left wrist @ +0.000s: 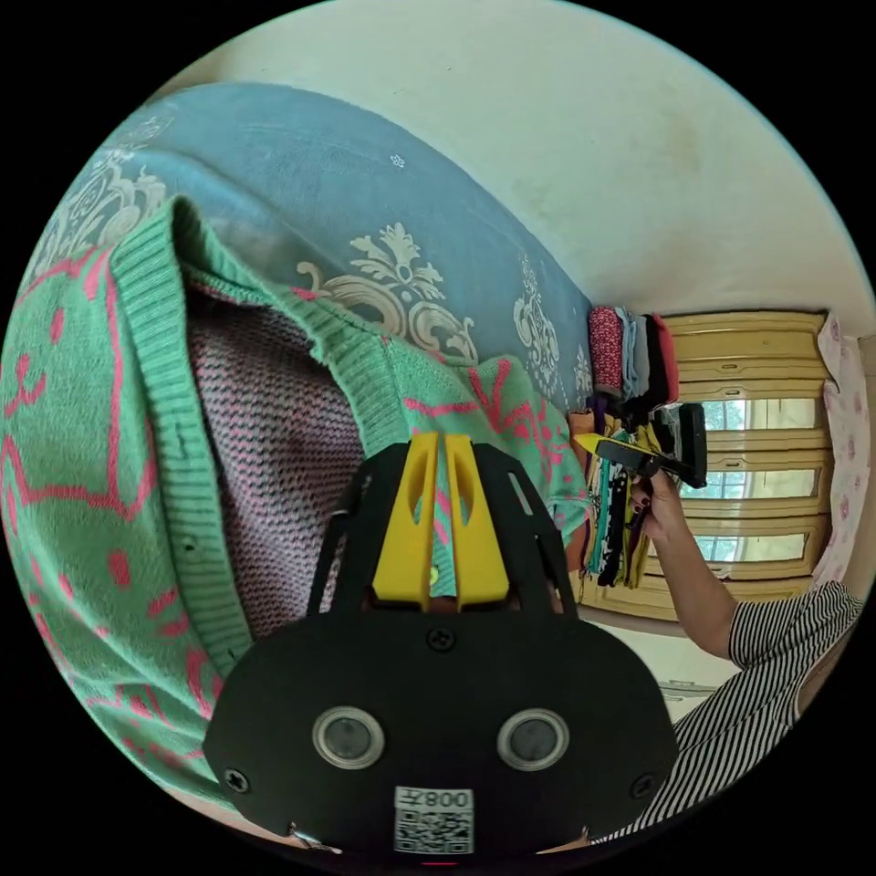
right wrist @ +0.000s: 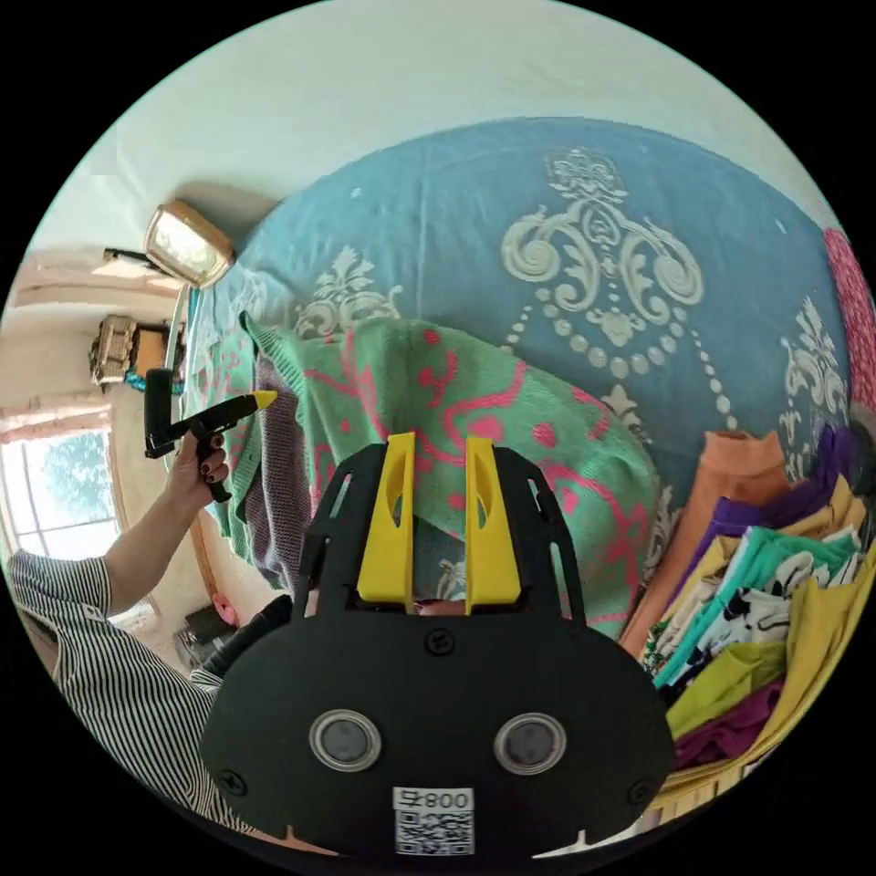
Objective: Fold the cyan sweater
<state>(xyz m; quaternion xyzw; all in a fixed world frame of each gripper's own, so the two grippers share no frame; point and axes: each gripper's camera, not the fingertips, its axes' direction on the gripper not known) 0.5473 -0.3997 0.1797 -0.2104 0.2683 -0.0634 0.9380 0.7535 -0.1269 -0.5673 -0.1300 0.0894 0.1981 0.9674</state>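
The cyan-green sweater (left wrist: 82, 438) with a pink pattern lies on the blue bedspread (left wrist: 319, 173). Its ribbed hem gapes and the pink-grey inside knit (left wrist: 274, 438) shows. My left gripper (left wrist: 444, 438) hovers over it, jaws nearly together with no cloth visibly between them. In the right gripper view the sweater (right wrist: 474, 401) is bunched on the bedspread (right wrist: 438, 210). My right gripper (right wrist: 440, 438) stands open just in front of it. The left gripper (right wrist: 263, 400) is held in a hand at the sweater's far edge. The right gripper (left wrist: 591, 443) shows beyond the sweater in the left gripper view.
A stack of folded clothes (left wrist: 630, 351) stands on the bed by a yellow-framed window (left wrist: 757, 474). A loose heap of colourful clothes (right wrist: 776, 602) lies beside the sweater. The person's striped sleeve (left wrist: 766, 657) (right wrist: 100, 657) is close by. A pale wall (left wrist: 593, 137) runs behind the bed.
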